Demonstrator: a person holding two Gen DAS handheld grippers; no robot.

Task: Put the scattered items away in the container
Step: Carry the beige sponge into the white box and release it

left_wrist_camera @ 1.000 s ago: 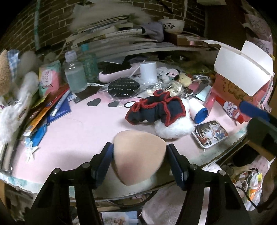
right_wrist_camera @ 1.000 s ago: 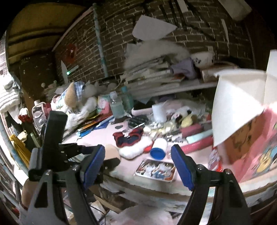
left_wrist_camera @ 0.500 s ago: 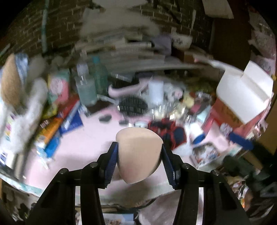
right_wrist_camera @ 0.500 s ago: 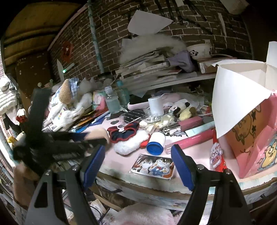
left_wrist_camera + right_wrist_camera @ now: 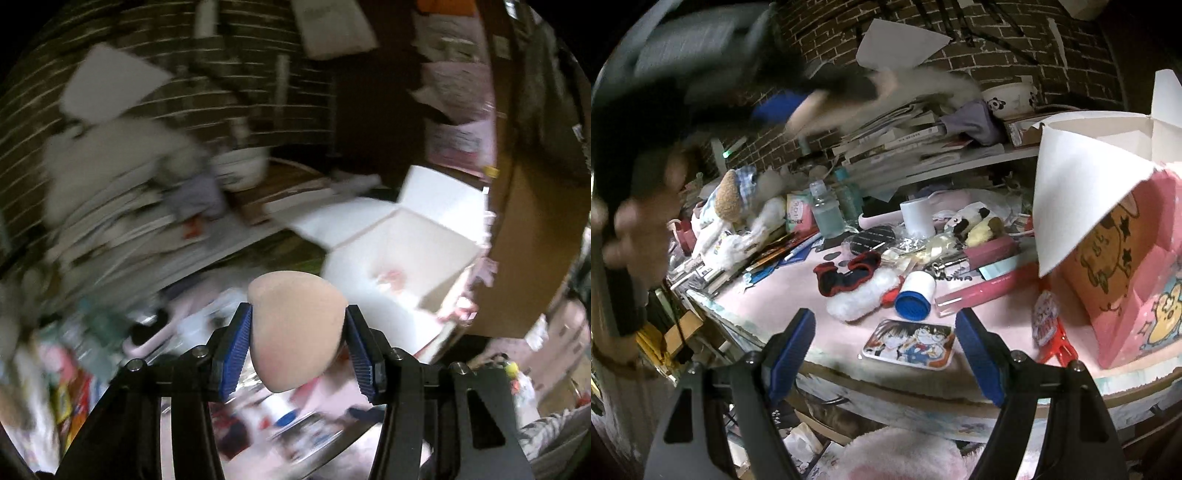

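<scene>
- the left tool [image 5: 299, 328] is clenched on a beige makeup sponge [image 5: 295, 328], its blue pads [image 5: 240, 350] pressing both flanks of the teardrop so the rounded end pokes up between them; pinching it across the middle probably keeps the soft sponge from slipping out.
- the sponge hangs in the air above the cluttered pink desk [image 5: 798, 291], with the open white box [image 5: 402, 251] just beyond it to the right; the flaps stand folded back, leaving the mouth clear, so this looks like the carry toward the container.
- the left-wrist view is heavily blurred, so what already lies inside the box is hard to tell beyond a pinkish smear.
- the right tool [image 5: 884, 354] is released, its jaws standing wide with nothing between them, poised over the near desk edge just short of a cartoon-printed tin [image 5: 908, 345].
- still scattered on the desk: a blue-capped white bottle [image 5: 916, 295], a red-trimmed dark cloth [image 5: 849, 273] on white fluff, and a pink tube [image 5: 986, 290].
</scene>
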